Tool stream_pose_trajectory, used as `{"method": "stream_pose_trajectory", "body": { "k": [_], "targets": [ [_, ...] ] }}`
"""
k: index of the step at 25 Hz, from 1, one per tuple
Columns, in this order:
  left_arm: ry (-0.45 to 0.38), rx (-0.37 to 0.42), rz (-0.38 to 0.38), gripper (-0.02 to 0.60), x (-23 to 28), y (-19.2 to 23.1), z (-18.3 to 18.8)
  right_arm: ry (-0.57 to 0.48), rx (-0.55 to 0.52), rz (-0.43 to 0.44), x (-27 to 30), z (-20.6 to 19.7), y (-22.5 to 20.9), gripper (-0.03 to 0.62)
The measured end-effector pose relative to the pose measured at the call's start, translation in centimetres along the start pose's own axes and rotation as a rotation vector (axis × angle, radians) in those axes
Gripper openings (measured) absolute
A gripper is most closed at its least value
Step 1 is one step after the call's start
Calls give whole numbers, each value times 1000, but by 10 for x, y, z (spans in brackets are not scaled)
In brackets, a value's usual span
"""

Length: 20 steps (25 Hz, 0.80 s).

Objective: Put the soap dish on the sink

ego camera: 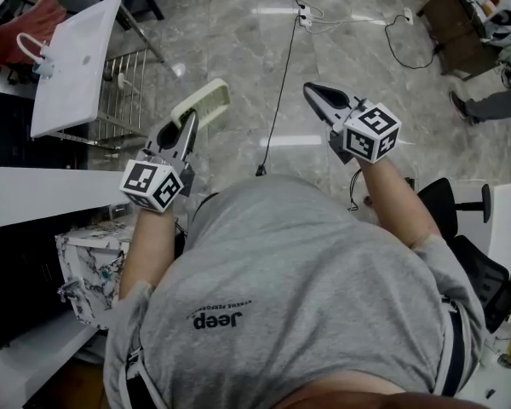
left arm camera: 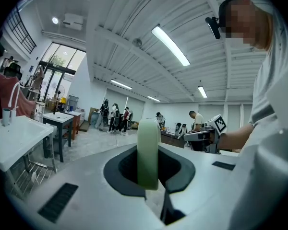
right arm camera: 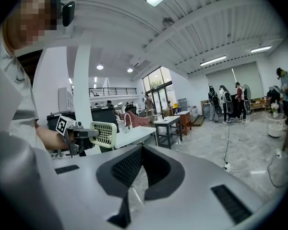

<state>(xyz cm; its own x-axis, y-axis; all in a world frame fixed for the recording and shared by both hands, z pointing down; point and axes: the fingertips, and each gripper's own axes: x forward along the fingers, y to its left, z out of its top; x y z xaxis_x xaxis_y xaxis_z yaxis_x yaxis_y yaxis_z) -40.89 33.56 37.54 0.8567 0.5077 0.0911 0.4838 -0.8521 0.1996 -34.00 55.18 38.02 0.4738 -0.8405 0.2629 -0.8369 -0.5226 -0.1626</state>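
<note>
The soap dish [ego camera: 203, 102] is pale green and slatted, and my left gripper [ego camera: 190, 119] is shut on one end of it above the floor. In the left gripper view the soap dish [left arm camera: 148, 152] stands edge-on between the jaws of the left gripper [left arm camera: 149, 176]. The white sink [ego camera: 77, 62] with its faucet sits at the upper left, apart from the dish. My right gripper [ego camera: 311, 89] hangs to the right, shut and holding nothing. In the right gripper view the right gripper [right arm camera: 140, 150] has its jaws together, and the soap dish [right arm camera: 104, 134] shows beside the sink [right arm camera: 134, 136].
A metal rack [ego camera: 123, 92] stands under the sink. A black cable [ego camera: 281, 83] runs across the marble floor. A white shelf unit [ego camera: 34, 196] and a marbled box [ego camera: 89, 267] are at the left, an office chair [ego camera: 460, 220] at the right. Several people stand far off [left arm camera: 115, 116].
</note>
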Motion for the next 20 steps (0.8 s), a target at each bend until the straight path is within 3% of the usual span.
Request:
{"method": "stream_pose_trajectory", "body": {
  "k": [5, 10, 20],
  "targets": [
    [-21, -17, 8, 32, 16, -1, 3, 3, -9, 10, -3, 4, -18, 52],
    [-23, -16, 3, 32, 27, 28, 7, 13, 1, 3, 22, 7, -32, 52],
    [-34, -16, -71, 32, 76, 179, 28, 13, 13, -46, 162, 42, -64, 52]
  ]
}}
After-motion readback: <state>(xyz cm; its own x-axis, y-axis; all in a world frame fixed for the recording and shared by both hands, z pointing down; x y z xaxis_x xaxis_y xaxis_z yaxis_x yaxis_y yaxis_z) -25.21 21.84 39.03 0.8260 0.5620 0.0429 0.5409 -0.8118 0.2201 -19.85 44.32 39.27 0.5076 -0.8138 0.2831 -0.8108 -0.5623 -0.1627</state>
